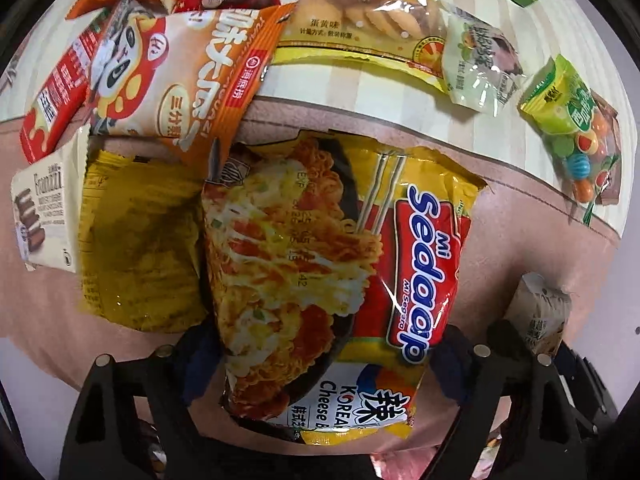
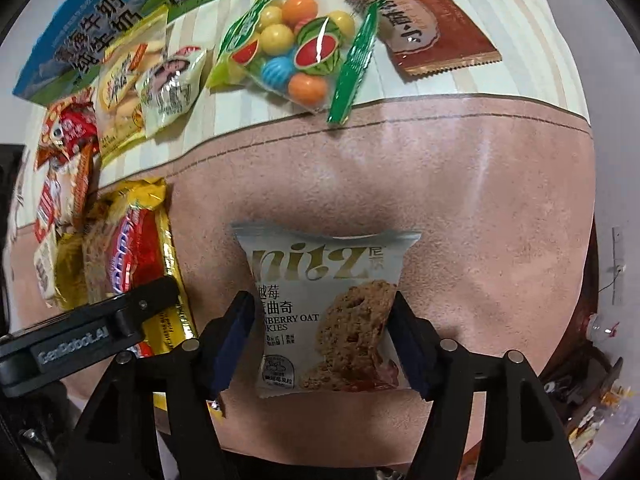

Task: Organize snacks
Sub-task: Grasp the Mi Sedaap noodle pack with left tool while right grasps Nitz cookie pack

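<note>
Between the fingers of my left hand-held gripper [image 1: 320,354] sits the Mi Sedaap noodle packet [image 1: 332,264], its near end pinched from both sides by the blue pads, so I am gripping it. It stretches forward from the fingers over the pink mat [image 1: 500,232]. Just left of it lies a second yellow packet [image 1: 136,240], partly under the orange panda bag [image 1: 168,76], with a pale chocolate-biscuit box [image 1: 44,216] further left. Ahead, on the striped table [image 1: 360,88], I see a yellow egg-biscuit bag [image 1: 360,16]; ahead and to the right is a green bag of gumballs [image 1: 576,132].

My right hand-held gripper [image 2: 322,338] is clamped on the cranberry oat cookie packet [image 2: 328,312], one pad against each side edge. That packet points forward over the mat, well apart from the other snacks. To its left I can see the noodle packet and the black body of the left hand-held gripper. Far ahead on the table lies the gumball bag, a brown sachet [image 2: 420,24] to its right, and a blue milk carton [image 2: 100,20] off to the far left.
</note>
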A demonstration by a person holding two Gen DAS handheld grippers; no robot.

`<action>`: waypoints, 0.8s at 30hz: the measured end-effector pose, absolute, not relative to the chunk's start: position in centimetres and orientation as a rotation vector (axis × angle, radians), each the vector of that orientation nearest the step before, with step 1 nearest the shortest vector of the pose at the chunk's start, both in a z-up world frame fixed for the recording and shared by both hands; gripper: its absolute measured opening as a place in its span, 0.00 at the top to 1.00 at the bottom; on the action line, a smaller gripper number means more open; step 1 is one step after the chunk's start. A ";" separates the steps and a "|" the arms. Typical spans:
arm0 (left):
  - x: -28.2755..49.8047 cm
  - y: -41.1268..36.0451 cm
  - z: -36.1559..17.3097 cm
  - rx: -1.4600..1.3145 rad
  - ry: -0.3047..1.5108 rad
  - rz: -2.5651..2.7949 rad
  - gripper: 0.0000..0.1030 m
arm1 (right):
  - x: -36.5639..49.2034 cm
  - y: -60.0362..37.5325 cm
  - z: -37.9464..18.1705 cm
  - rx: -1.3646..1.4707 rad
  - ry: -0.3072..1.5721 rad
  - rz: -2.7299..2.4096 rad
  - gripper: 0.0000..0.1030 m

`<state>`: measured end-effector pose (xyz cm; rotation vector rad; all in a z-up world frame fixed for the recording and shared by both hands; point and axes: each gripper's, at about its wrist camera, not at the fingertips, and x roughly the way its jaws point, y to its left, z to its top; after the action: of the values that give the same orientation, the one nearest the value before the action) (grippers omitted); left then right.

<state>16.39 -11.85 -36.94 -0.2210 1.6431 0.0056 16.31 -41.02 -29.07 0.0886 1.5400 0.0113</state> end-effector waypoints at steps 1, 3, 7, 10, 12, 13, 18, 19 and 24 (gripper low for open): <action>15.8 -11.4 -36.4 -0.211 1.638 0.006 0.15 | 16.4 -40.9 -29.3 0.074 1.538 0.007 0.34; 15.1 -11.5 -35.9 -0.173 1.626 0.011 0.15 | 16.1 -40.7 -29.5 0.042 1.525 -0.029 0.45; 13.1 -12.1 -34.2 -0.094 1.609 0.002 0.15 | 16.6 -41.4 -29.8 0.072 1.525 -0.049 0.49; 12.7 -12.4 -35.5 -0.078 1.615 -0.036 0.13 | 17.1 -41.8 -30.1 0.083 1.539 -0.060 0.47; 12.9 -12.5 -36.4 -0.073 1.626 -0.060 0.12 | 17.2 -41.7 -30.4 0.096 1.549 -0.074 0.46; 13.1 -12.4 -36.9 -0.068 1.630 -0.075 0.12 | 17.4 -41.8 -30.6 0.104 1.551 -0.090 0.46; 13.4 -12.1 -37.7 -0.060 1.627 -0.124 0.15 | 18.1 -40.6 -31.2 0.034 1.557 -0.156 0.46; 13.6 -12.0 -37.5 -0.057 1.625 -0.132 0.15 | 18.2 -40.5 -31.4 0.030 1.555 -0.175 0.46; 14.1 -11.7 -35.4 -0.039 1.603 -0.147 0.16 | 17.8 -40.6 -30.6 0.068 1.528 -0.219 0.52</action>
<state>14.14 -11.71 -35.41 -0.0390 1.6032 -0.1467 17.84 -40.62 -30.56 0.0683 1.5284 -0.2191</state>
